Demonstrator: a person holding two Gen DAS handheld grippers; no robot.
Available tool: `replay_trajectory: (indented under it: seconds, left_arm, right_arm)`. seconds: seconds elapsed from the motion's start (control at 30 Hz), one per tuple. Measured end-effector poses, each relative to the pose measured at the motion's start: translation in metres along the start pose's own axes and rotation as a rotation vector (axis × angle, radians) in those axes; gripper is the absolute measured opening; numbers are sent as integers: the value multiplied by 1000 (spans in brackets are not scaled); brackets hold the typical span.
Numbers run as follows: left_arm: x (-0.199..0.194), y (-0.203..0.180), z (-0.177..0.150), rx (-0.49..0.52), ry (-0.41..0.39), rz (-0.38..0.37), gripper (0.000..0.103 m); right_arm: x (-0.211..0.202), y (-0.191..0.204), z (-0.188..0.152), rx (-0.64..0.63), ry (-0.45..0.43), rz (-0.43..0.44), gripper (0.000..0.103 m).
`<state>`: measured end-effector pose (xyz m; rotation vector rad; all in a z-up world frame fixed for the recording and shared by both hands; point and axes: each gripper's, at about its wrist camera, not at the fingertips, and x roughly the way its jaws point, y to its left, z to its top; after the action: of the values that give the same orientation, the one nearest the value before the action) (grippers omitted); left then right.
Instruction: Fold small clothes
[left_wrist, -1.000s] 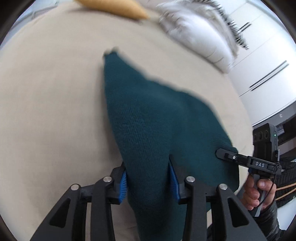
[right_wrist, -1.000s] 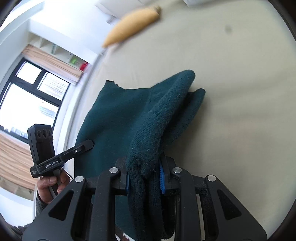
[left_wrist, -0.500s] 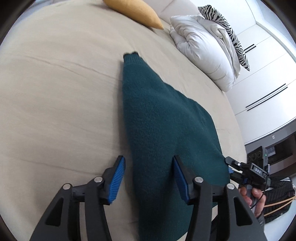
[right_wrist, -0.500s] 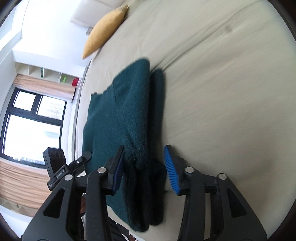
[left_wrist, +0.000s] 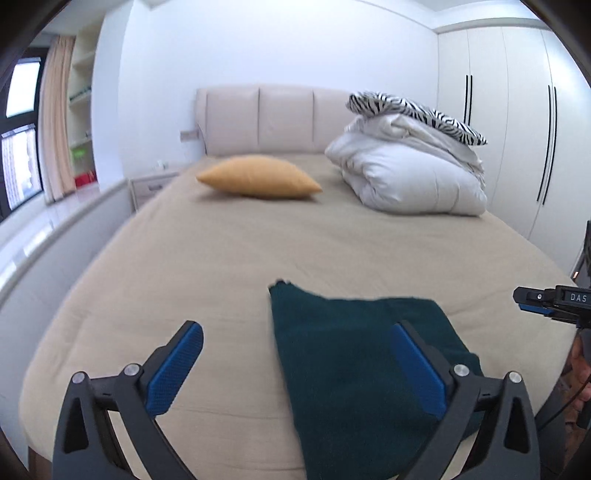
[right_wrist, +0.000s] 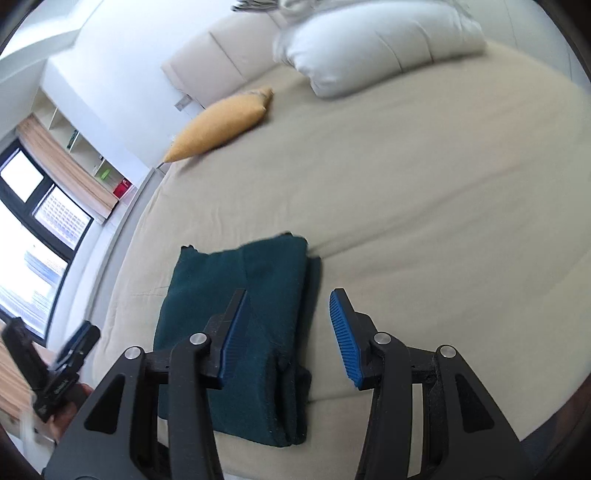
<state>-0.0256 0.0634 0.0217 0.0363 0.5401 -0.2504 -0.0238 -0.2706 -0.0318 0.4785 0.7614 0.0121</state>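
Observation:
A dark teal knitted garment (left_wrist: 354, 354) lies folded flat on the beige bed (left_wrist: 229, 251), near its front edge. It also shows in the right wrist view (right_wrist: 240, 306), with its layered fold edge on the right. My left gripper (left_wrist: 295, 354) is open and empty, raised above the garment's left edge. My right gripper (right_wrist: 288, 325) is open and empty, above the garment's right edge. The right gripper also shows at the far right of the left wrist view (left_wrist: 546, 301). The left gripper shows at the lower left of the right wrist view (right_wrist: 70, 350).
A mustard cushion (left_wrist: 258, 181) and a white duvet (left_wrist: 410, 177) with a zebra-print pillow (left_wrist: 413, 110) lie by the headboard (left_wrist: 273, 118). White wardrobes (left_wrist: 517, 122) stand to the right. A window (right_wrist: 33, 229) and shelves stand to the left.
Both grippers let go of the garment, opened wide and lifted back and up. The garment dropped flat onto the bed in its folded shape.

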Motion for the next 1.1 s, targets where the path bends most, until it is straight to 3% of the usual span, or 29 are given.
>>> replay_trajectory:
  seconds: [0.13,0.27,0.3,0.37,0.5,0.6,0.7,0.87,1.1]
  left_arm:
    - [-28,-5,16,11,-114,80,103]
    - [-56,-14,30,56,-231,181,103]
    - [-57,-17,34,76,-221,213,103]
    - [-57,-17,38,82,-201,212,103]
    - [-35,-14,33,44,-70,214,103]
    - [-8,-14,14,20,77,205,103]
    - [15,-15,-9,-15,202,171,103]
    - [35,-14,-39,-53,331,163,103]
    - [44,-14,-53,-69,388,160,103]
  right_arm:
    - [-33,26,5,-91,-110,-60,50]
    - [-74,52,5,-189,-287,-146,83]
    - [-84,57,4,-206,-333,-149,94]
    - [-104,68,4,-230,-410,-157,103]
    - [-125,87,6,-295,-480,-225,103]
    - [-127,92,8,-307,-413,-215,103]
    - [-100,86,3,-252,-216,-218,103]
    - [-48,63,-20,-153,-55,-190,103]
    - [-15,58,-50,-157,52,-238,103]
